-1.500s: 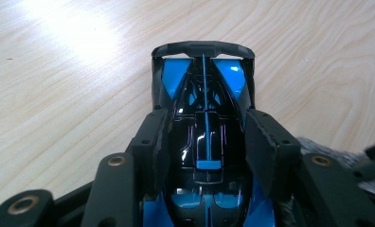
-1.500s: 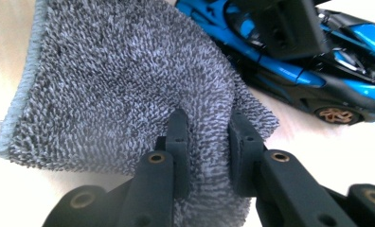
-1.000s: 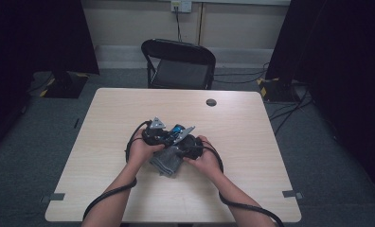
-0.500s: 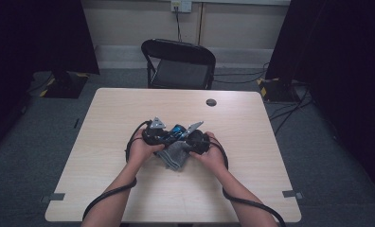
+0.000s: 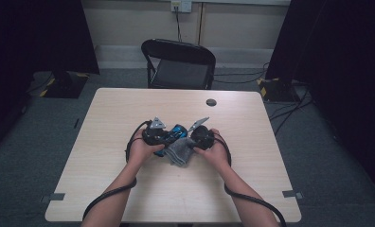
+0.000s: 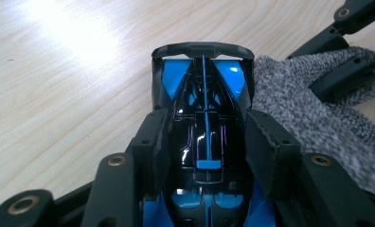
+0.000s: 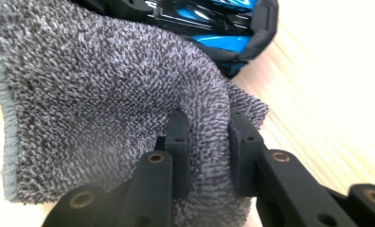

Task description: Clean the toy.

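Now the blue and black toy car (image 6: pixel 202 137) sits near the middle of the table (image 5: pixel 105 179), clamped across its body between the two pads of the left gripper (image 6: pixel 202 142), whose jaws stand roughly a car's width apart and press on both flanks. From the left gripper view the car's dark rear wing points away from the camera, and the wooden tabletop shows beyond it.

Touching the car on its right side is the grey cloth (image 7: pixel 95 94), a nubbly towel with a paler stitched edge. The right gripper (image 7: pixel 207 142) has its jaws closed down on a raised fold of this cloth, so only a narrow band of fabric sits between the pads.

Compared with a second ago, the right hand (image 5: pixel 213 150) has swung further out to the right and tilted, so that the grey plate on its gripper now points up and away; the cloth has gone with it and lies bunched against the car rather than flat beneath the hands. The left hand (image 5: pixel 140 149) has barely shifted. I judge this to be a wiping stroke along the car's side, with the car held steady for it.

Farther off, a small dark disc (image 5: pixel 211 102) sits near the far edge, and a black folding chair (image 5: pixel 178 61) stands behind the table.
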### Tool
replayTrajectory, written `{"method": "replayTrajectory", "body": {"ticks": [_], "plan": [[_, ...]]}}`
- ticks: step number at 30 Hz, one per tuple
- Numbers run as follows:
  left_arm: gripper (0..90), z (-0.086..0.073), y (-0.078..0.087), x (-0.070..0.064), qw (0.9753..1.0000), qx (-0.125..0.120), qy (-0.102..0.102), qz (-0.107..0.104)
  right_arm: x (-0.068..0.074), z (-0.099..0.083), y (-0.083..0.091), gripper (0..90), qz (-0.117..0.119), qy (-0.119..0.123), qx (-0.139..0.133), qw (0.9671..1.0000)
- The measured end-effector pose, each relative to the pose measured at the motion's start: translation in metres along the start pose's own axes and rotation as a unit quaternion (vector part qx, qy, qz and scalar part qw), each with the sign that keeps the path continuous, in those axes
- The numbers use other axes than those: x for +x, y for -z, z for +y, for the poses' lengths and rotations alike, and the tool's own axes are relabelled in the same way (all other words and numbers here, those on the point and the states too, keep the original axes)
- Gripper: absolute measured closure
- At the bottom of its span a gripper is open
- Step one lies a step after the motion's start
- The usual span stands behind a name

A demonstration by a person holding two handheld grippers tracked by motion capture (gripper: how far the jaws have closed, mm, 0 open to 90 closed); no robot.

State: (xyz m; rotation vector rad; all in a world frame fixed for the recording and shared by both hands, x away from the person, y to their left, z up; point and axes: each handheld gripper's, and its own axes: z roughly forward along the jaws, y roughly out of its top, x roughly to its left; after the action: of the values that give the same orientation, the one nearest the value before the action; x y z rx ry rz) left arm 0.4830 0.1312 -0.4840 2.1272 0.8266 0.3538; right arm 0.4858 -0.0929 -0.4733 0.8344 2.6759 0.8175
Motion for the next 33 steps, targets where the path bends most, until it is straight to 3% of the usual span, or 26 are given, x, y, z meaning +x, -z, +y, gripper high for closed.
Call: {"method": "replayTrajectory", "body": {"ticks": [13, 23, 33], "plan": [[51.5, 0.0, 0.0, 0.0, 1.0, -0.001, 0.0, 0.0, -0.01, 0.0, 0.001, 73.1, -0.01, -0.007, 0.008, 0.9999], [51.5, -0.001, 0.0, -0.001, 1.0, -0.004, 0.004, -0.002, -0.023, -0.001, 0.001, 73.1, -0.016, -0.031, 0.009, 0.9993], [51.5, -0.001, -0.001, -0.001, 1.0, -0.005, 0.003, -0.002, -0.029, 0.001, 0.003, 73.1, -0.033, -0.034, 0.01, 0.9988]]}}
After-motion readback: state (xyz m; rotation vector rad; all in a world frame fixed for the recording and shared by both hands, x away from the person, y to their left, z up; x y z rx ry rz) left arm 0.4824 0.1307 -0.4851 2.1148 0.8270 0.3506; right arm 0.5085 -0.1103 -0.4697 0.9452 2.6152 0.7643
